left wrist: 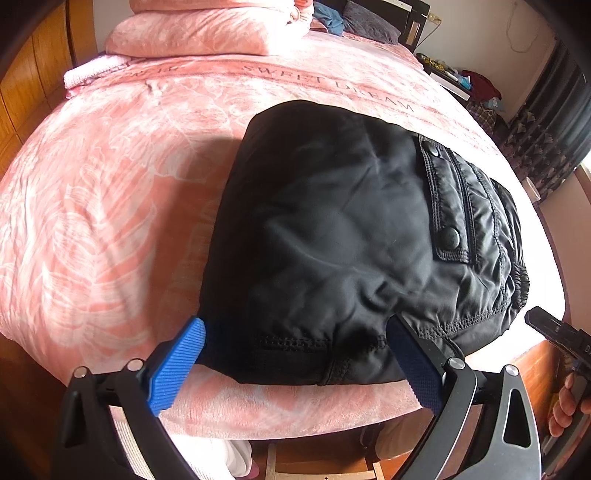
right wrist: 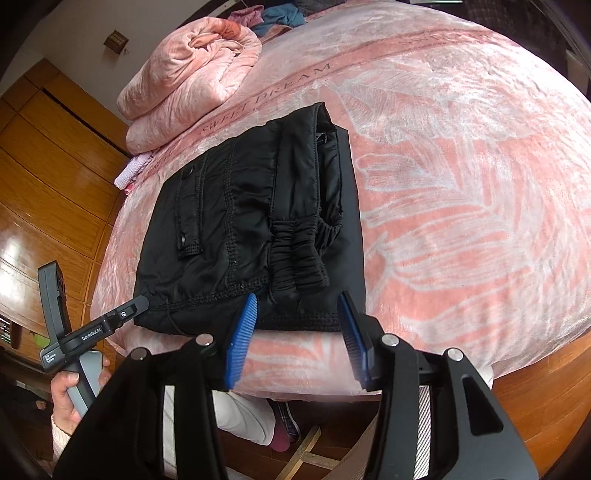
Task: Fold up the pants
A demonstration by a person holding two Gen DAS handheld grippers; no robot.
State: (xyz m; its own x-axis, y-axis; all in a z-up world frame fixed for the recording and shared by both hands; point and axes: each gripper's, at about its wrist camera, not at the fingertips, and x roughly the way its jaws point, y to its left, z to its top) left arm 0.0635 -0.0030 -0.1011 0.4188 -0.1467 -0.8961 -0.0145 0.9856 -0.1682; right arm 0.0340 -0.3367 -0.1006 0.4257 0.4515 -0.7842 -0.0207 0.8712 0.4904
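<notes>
The black pants [left wrist: 332,236] lie folded into a compact bundle on the pink bed [left wrist: 110,206], close to its near edge. A snap pocket flap [left wrist: 443,199] faces up. My left gripper [left wrist: 295,354] is open, its blue pads on either side of the bundle's near edge. In the right wrist view the pants [right wrist: 240,229] show the elastic waistband [right wrist: 299,254] on top. My right gripper [right wrist: 295,321] is open at the near edge by the waistband, holding nothing. The left gripper also shows in the right wrist view [right wrist: 140,306], its tip at the bundle's left corner.
A folded pink blanket [right wrist: 188,81] and a pillow [left wrist: 195,33] lie at the far side of the bed. Wooden wardrobe panels [right wrist: 48,177] stand to the left. The wooden floor and my legs [right wrist: 240,417] are below the bed edge.
</notes>
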